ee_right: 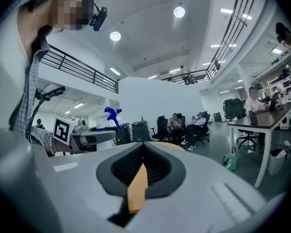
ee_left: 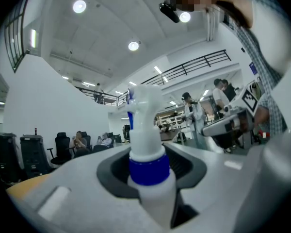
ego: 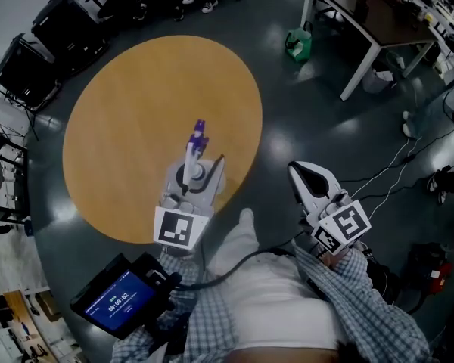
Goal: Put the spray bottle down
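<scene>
A white spray bottle (ego: 195,146) with a blue collar and blue trigger stands upright between the jaws of my left gripper (ego: 191,174), above the near right part of the round wooden table (ego: 136,104). In the left gripper view the bottle's neck (ee_left: 146,144) fills the gap between the dark pads, and the left gripper (ee_left: 148,174) is shut on it. My right gripper (ego: 306,178) hangs off the table's right edge, over the grey floor. Its ribbed pads (ee_right: 136,161) meet with nothing between them. The right gripper view shows the bottle's blue trigger (ee_right: 111,114) at the far left.
Black cases (ego: 53,36) stand beyond the table at the upper left. A dark desk with white legs (ego: 371,17) and a green bag (ego: 299,42) are at the upper right. Cables (ego: 397,165) cross the floor at right. A lit screen (ego: 121,297) hangs at the person's waist.
</scene>
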`<act>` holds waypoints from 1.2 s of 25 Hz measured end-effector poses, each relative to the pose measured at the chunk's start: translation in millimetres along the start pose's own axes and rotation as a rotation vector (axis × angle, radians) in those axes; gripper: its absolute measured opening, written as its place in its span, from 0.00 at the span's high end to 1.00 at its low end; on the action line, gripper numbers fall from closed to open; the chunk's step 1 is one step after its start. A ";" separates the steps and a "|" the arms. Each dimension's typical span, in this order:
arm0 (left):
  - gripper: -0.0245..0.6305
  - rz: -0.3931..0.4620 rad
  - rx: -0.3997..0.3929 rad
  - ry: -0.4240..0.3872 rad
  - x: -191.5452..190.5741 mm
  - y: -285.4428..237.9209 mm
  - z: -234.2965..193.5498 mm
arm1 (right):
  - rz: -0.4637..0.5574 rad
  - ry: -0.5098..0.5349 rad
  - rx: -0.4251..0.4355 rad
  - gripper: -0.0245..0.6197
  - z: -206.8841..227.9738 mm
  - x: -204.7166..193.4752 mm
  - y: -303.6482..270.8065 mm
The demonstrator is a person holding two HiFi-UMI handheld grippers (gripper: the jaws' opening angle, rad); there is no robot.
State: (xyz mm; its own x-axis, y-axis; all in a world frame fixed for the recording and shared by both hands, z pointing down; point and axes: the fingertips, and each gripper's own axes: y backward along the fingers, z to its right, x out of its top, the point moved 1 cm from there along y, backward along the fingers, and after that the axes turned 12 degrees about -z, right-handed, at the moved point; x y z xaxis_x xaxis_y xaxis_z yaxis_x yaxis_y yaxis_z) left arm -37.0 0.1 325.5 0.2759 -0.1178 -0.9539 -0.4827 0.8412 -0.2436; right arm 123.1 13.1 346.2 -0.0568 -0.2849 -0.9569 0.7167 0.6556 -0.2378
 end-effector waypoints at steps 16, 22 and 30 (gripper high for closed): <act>0.74 -0.022 0.039 0.063 -13.4 -121.7 -118.7 | -0.084 0.011 0.080 0.96 71.1 27.4 -143.7; 0.74 -0.026 0.077 0.104 -21.6 -172.8 -149.7 | -0.146 0.014 0.107 0.96 109.6 22.3 -183.0; 0.74 0.004 0.116 0.181 -37.6 -226.0 -199.5 | -0.183 -0.007 0.129 0.96 144.4 21.3 -225.5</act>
State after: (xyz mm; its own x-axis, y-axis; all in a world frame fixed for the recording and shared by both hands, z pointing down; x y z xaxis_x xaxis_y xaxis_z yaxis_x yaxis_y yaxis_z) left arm -104.0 -290.9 381.5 0.1151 -0.1988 -0.9733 -0.3815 0.8958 -0.2281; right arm 60.6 -241.8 403.6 -0.1900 -0.3961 -0.8983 0.7776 0.4979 -0.3840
